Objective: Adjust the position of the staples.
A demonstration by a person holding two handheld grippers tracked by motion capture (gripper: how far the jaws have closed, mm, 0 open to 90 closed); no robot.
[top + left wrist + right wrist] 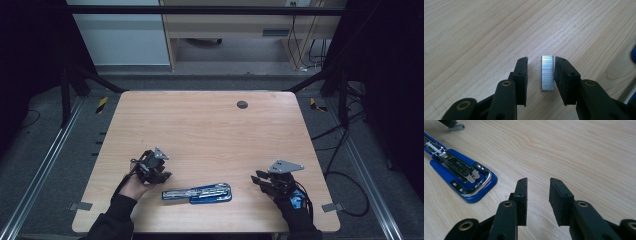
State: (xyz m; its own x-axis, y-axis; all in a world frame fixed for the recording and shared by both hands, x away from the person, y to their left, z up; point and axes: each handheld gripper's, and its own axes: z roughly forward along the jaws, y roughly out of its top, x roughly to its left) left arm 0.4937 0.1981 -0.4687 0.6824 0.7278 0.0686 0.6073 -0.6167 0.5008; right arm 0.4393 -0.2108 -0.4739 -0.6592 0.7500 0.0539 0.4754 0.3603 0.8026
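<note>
Loading step in hand: staples [547,72] lying on table [200,125] between half-open left gripper [541,65] jaws, unpinched, near open stapler [197,193]; right gripper [537,185] half open, empty; next, probably pinch and lift.

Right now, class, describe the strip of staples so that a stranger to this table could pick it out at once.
Start at the wooden table and go to its near edge, where a blue stapler lies opened out flat. The strip of staples lies on the wood between the open jaws of the left hand-held gripper. It is the one small, silvery, finely ribbed bar, not blue.
</note>
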